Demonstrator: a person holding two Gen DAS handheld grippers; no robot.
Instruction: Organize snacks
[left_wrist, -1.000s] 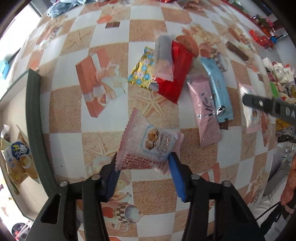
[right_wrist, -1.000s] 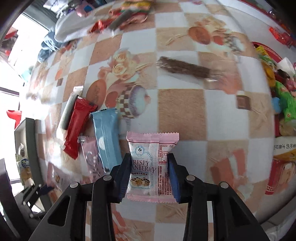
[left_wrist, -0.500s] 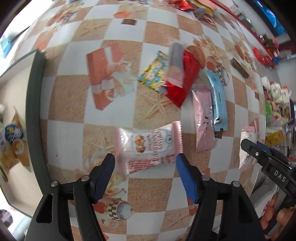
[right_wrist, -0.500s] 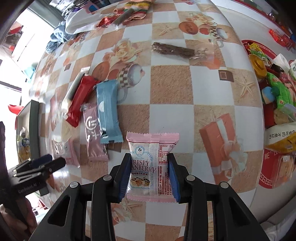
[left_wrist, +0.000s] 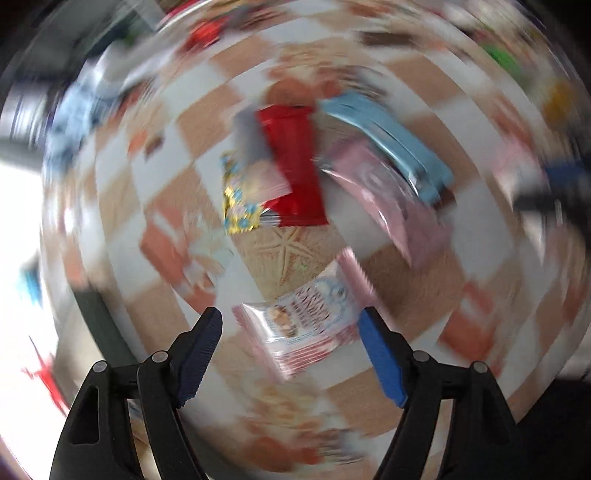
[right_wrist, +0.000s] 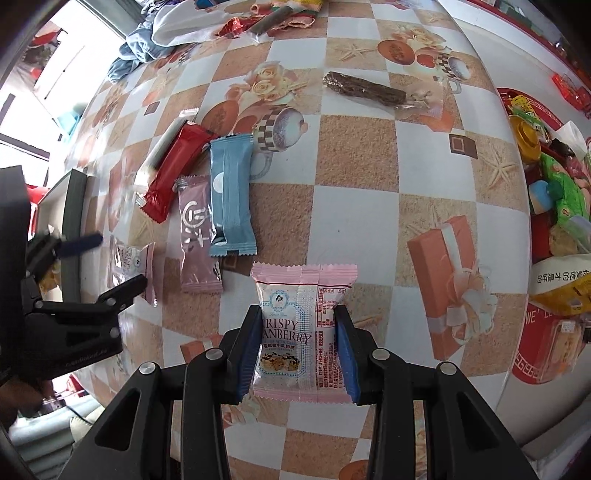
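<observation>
- The table (right_wrist: 354, 221), under a checkered cloth printed with cups and gift boxes, holds everything; a dark-rimmed tray (right_wrist: 74, 206) sits at its left edge, and a red tray (right_wrist: 524, 373) heaped with other goods sits at the right.
- The right gripper (right_wrist: 299, 350) has its jaws pressed on the sides of a pink cranberry packet (right_wrist: 303, 332), which stands upright between them above the cloth.
- The left gripper (left_wrist: 291, 350) has its jaws spread wide and grips nothing; a second pink packet (left_wrist: 306, 317) lies flat on the cloth between and just ahead of its fingertips, apart from both.
- A row of wrapped bars lies near the middle: a blue bar (right_wrist: 229, 199) overlapping a mauve bar (right_wrist: 195, 236), a red bar (right_wrist: 173, 170) beside them, and a white one partly under the red.
- A dark stick in a clear wrapper (right_wrist: 365, 88) lies well apart, farther back.
- Risks, as I judge them: the left wrist view is smeared by fast motion, so a hurried closing could catch only the packet's crimped edge or shove it across the slick cloth.
- The right packet is pinched by its soft sides; it could slide out or buckle on the way.
- The two grippers are near each other at the left, so crossing paths could knock the bars.
</observation>
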